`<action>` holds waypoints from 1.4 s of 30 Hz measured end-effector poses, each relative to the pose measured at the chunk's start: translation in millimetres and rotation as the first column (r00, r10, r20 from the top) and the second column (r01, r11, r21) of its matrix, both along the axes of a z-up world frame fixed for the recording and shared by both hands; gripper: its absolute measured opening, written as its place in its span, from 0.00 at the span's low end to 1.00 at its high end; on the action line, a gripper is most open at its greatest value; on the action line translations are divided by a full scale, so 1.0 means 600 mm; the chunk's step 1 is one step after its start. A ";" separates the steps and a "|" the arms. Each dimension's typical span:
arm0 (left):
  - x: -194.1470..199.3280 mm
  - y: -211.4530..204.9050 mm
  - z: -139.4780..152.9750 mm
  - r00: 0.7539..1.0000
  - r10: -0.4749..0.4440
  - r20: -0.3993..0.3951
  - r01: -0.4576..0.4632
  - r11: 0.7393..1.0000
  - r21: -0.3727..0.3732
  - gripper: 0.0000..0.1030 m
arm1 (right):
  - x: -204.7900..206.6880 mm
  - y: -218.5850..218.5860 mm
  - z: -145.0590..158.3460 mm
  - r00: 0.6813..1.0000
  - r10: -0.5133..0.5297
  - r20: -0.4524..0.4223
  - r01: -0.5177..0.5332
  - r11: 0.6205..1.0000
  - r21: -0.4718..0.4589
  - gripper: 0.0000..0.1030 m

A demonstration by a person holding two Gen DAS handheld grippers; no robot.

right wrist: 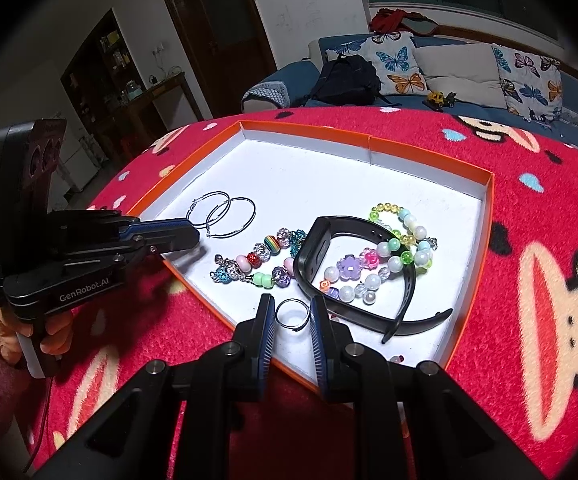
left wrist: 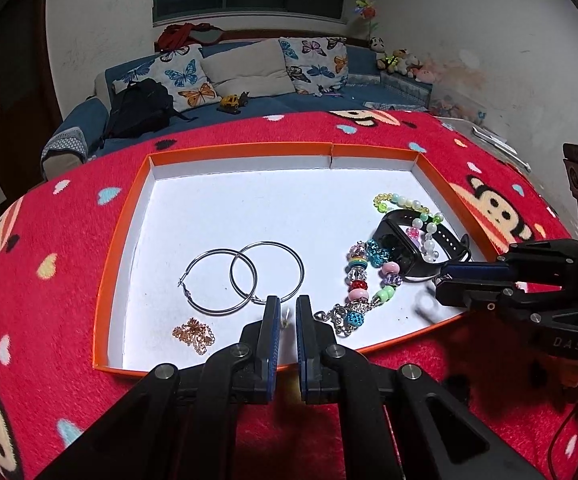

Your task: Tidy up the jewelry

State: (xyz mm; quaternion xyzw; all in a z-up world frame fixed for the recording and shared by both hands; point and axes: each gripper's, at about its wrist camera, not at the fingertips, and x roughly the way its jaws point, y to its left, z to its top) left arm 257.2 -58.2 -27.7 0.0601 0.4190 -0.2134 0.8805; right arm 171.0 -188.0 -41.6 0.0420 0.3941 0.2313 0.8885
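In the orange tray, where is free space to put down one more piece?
The far half of the orange tray is bare, from the back wall down to the hoop earrings. The right side is crowded: black band, bead bracelets. The near left corner holds a gold chain.
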 end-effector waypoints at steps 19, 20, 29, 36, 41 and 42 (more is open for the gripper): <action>-0.008 0.002 0.005 0.999 0.029 -0.016 -0.029 0.999 -0.013 0.09 | -0.009 0.007 0.010 1.000 -0.010 0.018 0.011 0.999 -0.044 0.20; -0.010 0.003 0.006 0.999 0.030 -0.015 -0.031 0.999 -0.015 0.09 | -0.010 0.006 0.010 1.000 -0.011 0.018 0.012 0.999 -0.043 0.20; -0.042 0.012 0.025 0.998 0.060 -0.005 -0.060 0.998 -0.037 0.25 | -0.027 0.005 0.020 0.999 -0.027 0.030 0.028 0.998 -0.054 0.26; -0.087 0.018 0.048 0.995 0.090 0.040 -0.088 0.995 -0.052 0.55 | -0.049 0.011 0.029 0.998 -0.038 0.056 0.042 0.996 -0.080 0.30; -0.123 0.024 0.064 0.992 0.109 0.063 -0.105 0.993 -0.053 0.57 | -0.068 0.009 0.031 0.997 -0.053 0.061 0.058 0.995 -0.078 0.36; -0.132 0.025 0.068 0.991 0.114 0.069 -0.111 0.992 -0.054 0.59 | -0.073 0.009 0.032 0.996 -0.058 0.065 0.063 0.995 -0.082 0.36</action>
